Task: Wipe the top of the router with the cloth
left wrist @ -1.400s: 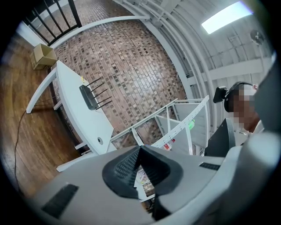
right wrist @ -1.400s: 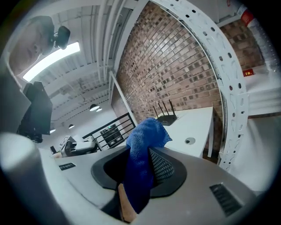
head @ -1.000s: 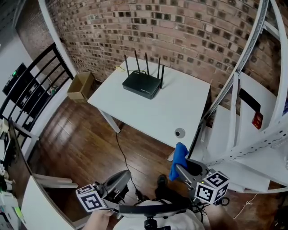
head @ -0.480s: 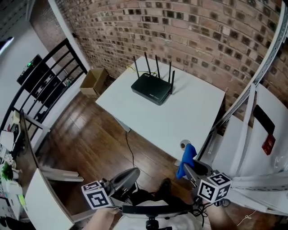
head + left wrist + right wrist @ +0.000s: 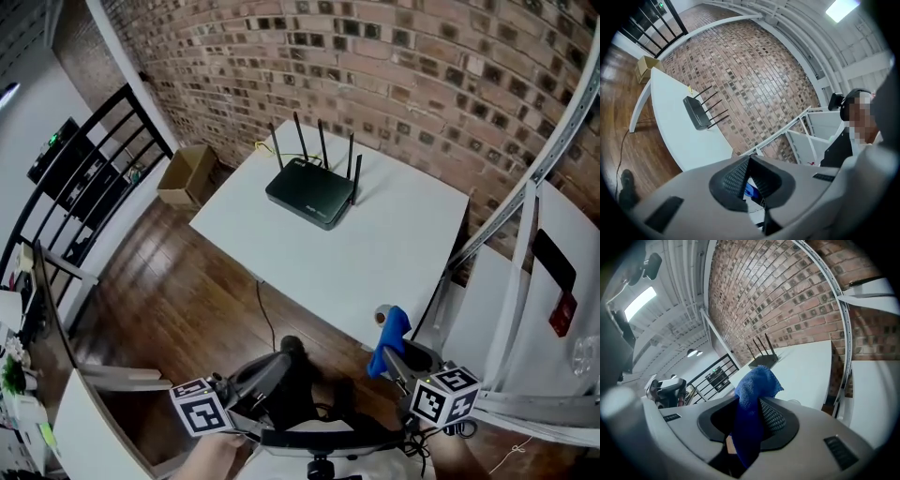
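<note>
Router [image 5: 309,195] top sits upper centre; the right tool [image 5: 387,353], clamped on cloth [image 5: 390,330], should arrive flat, clear of antennas [image 5: 322,145]. Closed and empty, the left tool [image 5: 274,367] can stay back.

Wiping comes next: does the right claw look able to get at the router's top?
Probably yes, after stepping closer: the right claw holds the cloth, and the router sits uncovered on the table.

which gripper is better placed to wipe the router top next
Right: the right gripper is shut on the blue cloth, while the left gripper is shut and empty. Both are well short of the router.
</note>
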`<state>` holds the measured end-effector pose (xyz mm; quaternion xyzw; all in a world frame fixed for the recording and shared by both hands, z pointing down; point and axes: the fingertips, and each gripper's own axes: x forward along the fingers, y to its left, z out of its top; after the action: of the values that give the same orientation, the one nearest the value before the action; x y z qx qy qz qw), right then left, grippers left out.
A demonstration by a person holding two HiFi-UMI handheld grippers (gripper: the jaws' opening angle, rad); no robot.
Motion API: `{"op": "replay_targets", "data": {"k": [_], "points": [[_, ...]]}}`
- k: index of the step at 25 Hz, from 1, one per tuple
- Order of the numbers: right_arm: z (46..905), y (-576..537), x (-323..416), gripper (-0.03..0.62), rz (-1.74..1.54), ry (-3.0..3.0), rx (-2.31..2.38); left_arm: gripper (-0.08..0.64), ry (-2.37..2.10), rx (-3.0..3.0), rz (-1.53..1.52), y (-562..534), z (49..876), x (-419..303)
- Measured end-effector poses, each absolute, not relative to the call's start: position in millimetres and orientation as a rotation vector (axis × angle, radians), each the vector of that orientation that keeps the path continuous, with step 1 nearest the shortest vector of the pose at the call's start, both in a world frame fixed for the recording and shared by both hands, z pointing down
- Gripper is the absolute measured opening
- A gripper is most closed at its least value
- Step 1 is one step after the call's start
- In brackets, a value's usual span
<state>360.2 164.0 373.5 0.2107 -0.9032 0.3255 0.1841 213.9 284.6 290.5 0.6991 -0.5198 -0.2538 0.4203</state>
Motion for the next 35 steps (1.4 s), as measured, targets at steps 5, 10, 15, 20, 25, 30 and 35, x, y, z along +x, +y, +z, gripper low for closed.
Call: {"op": "replay_targets", "data": {"k": [5,10,15,20,25,30,35], "points": [[377,126,337,0.137,0.852,-2.513,0.741,0.025,-1.224,1.799,-0.607,244,298,170],[378,83,281,0.137,0.830,-2.470,0.852,0.025,-1.153,1.847,-0.550,202,298,100],[371,59,219,0.137,0.842,-2.436,0.953,0.025,-1.056,1.864,-0.521,169,301,28],[372,46,177,0.137,0.762,-2.423,1.002,0.025,-1.002,1.891,-0.463,142,317,-12],[372,23,160,0.137,0.759,-2.426,1.004,0.024,-0.983,1.916,-0.433,110,322,-22],[383,-14,155,0.137,0.706,-2.425,0.964,0.025,-0.997,1.914,-0.382,79,333,-21],[399,-63,156,0.137,0.673,-2.434,0.909,0.023,-1.027,1.906,-0.359,44,342,-7]]}}
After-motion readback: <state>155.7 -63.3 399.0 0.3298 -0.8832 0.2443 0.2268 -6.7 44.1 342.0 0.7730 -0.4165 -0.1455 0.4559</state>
